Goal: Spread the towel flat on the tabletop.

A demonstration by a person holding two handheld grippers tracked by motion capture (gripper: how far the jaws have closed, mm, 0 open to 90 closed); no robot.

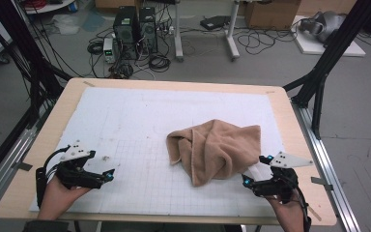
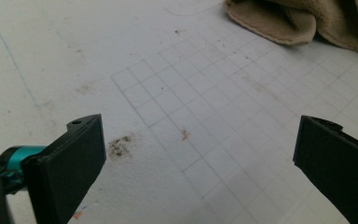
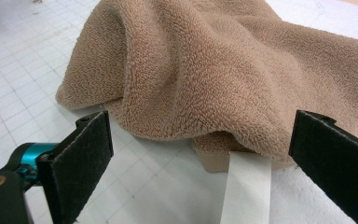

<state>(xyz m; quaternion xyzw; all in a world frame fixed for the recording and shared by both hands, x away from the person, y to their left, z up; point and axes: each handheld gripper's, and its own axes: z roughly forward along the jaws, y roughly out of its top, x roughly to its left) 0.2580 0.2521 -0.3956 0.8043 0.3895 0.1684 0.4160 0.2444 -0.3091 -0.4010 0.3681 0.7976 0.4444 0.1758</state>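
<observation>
Both hand-held grippers, left [image 1: 107,175] and right [image 1: 257,170], jaws wide apart, right just beside crumpled tan towel [image 1: 217,147] on gridded mat [image 1: 125,121]

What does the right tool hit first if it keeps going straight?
Most likely the white tag sticking out from under the towel, then the towel's near edge. The right tool is open and aimed at both; exact height is unclear.
</observation>
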